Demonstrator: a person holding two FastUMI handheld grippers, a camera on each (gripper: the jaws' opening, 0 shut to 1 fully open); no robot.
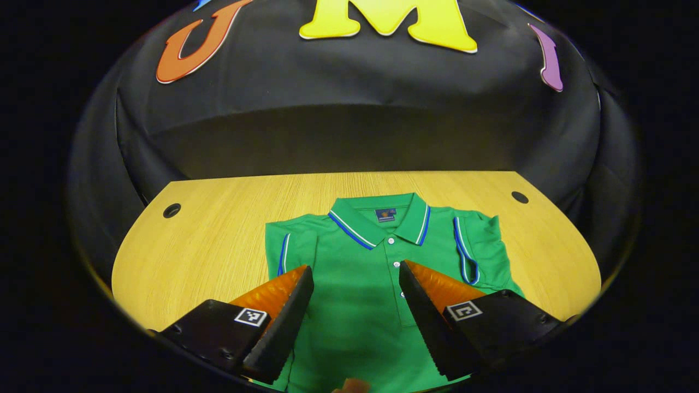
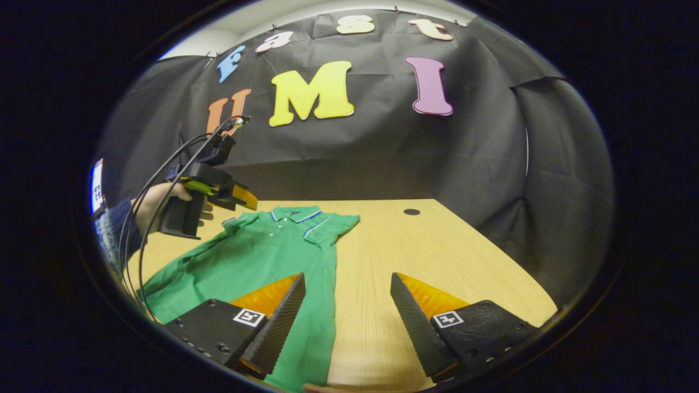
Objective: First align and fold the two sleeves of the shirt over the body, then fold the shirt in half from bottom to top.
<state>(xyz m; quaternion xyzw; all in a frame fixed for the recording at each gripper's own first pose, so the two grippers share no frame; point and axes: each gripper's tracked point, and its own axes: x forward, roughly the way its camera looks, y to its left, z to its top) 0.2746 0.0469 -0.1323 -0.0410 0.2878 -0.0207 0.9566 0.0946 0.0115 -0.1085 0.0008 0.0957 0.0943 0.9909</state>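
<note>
In the right gripper view, the right hand-held gripper [image 2: 347, 305] hangs with its jaws spread apart over the wooden desk [image 2: 437, 251], beside the edge of a green polo shirt [image 2: 246, 262] lying flat. Farther off, a hand [image 2: 158, 204] holds the left hand-held gripper [image 2: 240, 199] above the shirt's collar end, cables trailing from it.

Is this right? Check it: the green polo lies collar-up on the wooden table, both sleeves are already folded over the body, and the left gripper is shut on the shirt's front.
One thing is wrong: the left gripper is not shut on the shirt. In the left gripper view its fingers stand open above the green polo, gripping nothing. The rest stands: collar up on the wooden table, both sleeves folded in.
</note>
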